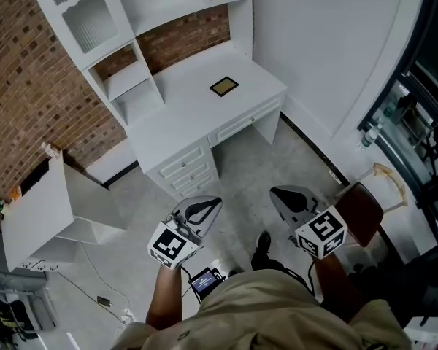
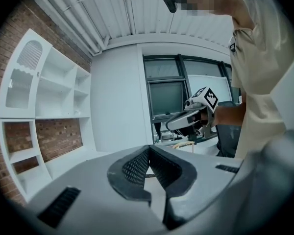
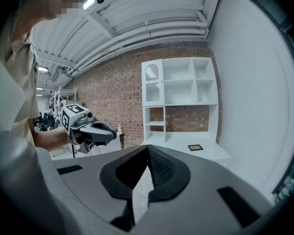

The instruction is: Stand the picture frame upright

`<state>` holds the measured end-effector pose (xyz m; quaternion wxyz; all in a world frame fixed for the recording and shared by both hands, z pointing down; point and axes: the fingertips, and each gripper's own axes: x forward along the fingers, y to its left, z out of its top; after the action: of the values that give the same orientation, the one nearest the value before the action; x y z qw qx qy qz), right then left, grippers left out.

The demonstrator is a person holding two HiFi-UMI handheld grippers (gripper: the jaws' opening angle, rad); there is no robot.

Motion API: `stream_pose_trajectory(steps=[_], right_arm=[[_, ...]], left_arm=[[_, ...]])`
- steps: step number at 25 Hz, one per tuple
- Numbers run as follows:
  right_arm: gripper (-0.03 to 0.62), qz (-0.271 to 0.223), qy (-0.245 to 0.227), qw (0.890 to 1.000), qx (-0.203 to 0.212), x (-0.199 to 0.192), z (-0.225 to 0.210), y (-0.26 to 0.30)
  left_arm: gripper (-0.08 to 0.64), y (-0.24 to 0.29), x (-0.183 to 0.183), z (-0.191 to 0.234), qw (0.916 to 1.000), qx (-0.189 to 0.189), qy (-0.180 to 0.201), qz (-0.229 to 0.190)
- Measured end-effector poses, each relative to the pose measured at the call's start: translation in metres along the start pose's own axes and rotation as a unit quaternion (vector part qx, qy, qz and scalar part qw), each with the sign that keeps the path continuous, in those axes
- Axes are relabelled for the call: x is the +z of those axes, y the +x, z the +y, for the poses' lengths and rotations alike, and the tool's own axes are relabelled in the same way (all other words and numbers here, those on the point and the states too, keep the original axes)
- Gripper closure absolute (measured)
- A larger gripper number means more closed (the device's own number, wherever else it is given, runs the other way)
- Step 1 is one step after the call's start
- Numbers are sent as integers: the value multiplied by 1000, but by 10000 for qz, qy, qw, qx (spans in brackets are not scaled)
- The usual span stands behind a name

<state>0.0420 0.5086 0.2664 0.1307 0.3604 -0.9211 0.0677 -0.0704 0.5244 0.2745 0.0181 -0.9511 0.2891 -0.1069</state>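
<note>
A small dark-framed picture frame (image 1: 224, 86) lies flat on the white desk (image 1: 186, 111), toward its right end; it also shows far off in the right gripper view as the picture frame (image 3: 195, 147). My left gripper (image 1: 213, 200) and right gripper (image 1: 275, 192) hang side by side above the floor, well short of the desk. Both are shut with nothing between the jaws. Each gripper appears in the other's view: the right gripper (image 2: 171, 125) and the left gripper (image 3: 113, 133).
A white hutch with shelves (image 1: 124, 13) rises behind the desk against a brick wall (image 1: 22, 93). A low white cabinet (image 1: 40, 210) stands to the left. At the right are a brown chair (image 1: 361, 210) and dark window frames (image 1: 416, 115). Cables (image 1: 102, 290) lie on the floor.
</note>
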Motion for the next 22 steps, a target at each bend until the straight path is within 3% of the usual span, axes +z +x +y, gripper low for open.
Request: stream_pose_trajectory(steps=[22], right_arm=[[589,-94,121,9984,549,16,-230,84]], left_arm=[[552,193,21,134,9980,592,57,231]])
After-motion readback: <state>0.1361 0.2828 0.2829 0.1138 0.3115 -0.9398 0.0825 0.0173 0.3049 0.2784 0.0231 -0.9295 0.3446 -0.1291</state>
